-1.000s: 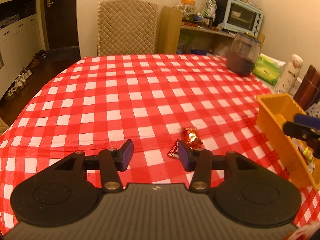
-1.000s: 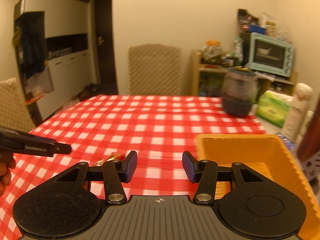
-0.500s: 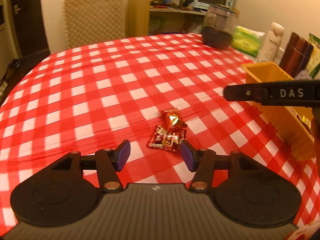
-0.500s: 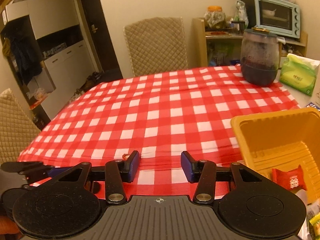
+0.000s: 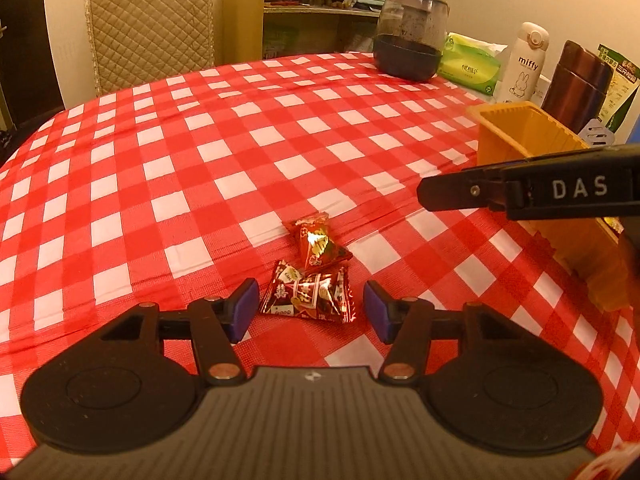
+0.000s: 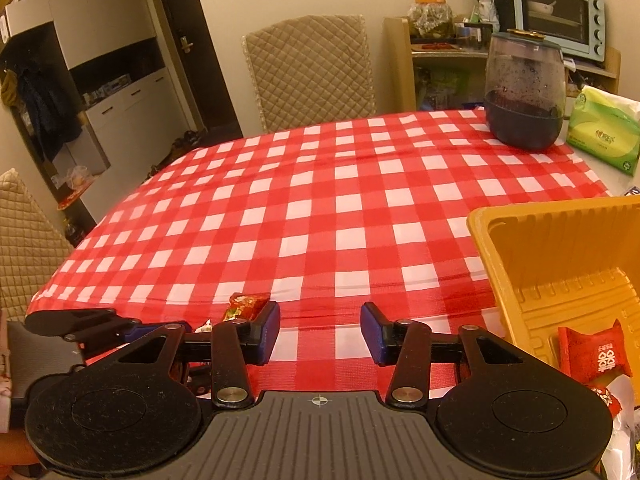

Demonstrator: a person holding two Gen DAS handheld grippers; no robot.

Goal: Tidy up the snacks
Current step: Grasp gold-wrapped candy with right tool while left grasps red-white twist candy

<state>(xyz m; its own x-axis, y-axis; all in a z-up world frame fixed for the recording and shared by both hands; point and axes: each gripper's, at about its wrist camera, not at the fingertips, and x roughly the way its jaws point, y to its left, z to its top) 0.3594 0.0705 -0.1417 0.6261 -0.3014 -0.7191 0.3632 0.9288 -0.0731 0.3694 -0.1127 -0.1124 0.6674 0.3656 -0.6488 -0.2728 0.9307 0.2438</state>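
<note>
Two wrapped snacks lie on the red-checked tablecloth (image 5: 200,152): a dark red packet (image 5: 308,298) and a brighter red one (image 5: 320,242) just behind it. My left gripper (image 5: 312,309) is open and low over the cloth. The dark packet lies between its fingertips, and the pads are clear of it. My right gripper (image 6: 320,330) is open and empty. It appears from the side (image 5: 520,192) above the orange basket (image 5: 520,140). The brighter snack (image 6: 246,306) shows beside its left finger. A red packet (image 6: 596,354) lies in the basket (image 6: 520,240).
At the table's far right stand a dark jar (image 5: 408,52), a green tissue pack (image 5: 468,66), a white bottle (image 5: 524,64) and a brown flask (image 5: 576,84). A quilted chair (image 5: 148,28) stands behind the table, another (image 6: 24,240) at its left end.
My left gripper has sunk towards the two snacks and its jaws have widened; the dark packet now lies between the fingertips. The right gripper has tilted down and shifted, bringing the basket's inside into view.
</note>
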